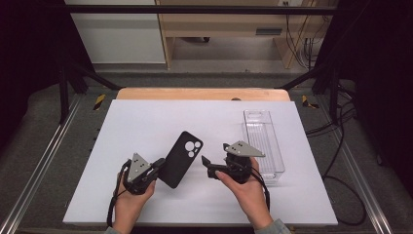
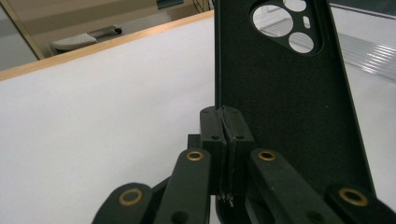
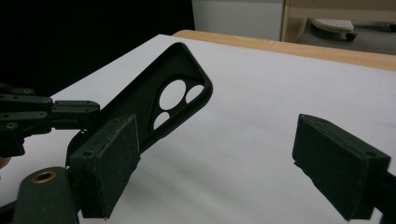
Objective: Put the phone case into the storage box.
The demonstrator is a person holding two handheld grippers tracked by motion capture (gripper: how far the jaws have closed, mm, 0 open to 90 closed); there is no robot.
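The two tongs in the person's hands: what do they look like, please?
Both, the left tongs and the right tongs, are black linkages with brass-coloured pivot rivets and flat rectangular black pads. Each carries a grey three-cornered plate with small holes on top and trails a black cable. Grey sleeve cuffs show.

A matt black soft-looking phone case [image 2: 285, 107] is being seen, fuzzy inside. A shiny clear plastic tray [image 1: 264, 141] is being shown on a smooth white table [image 1: 146, 126] edged with wood.
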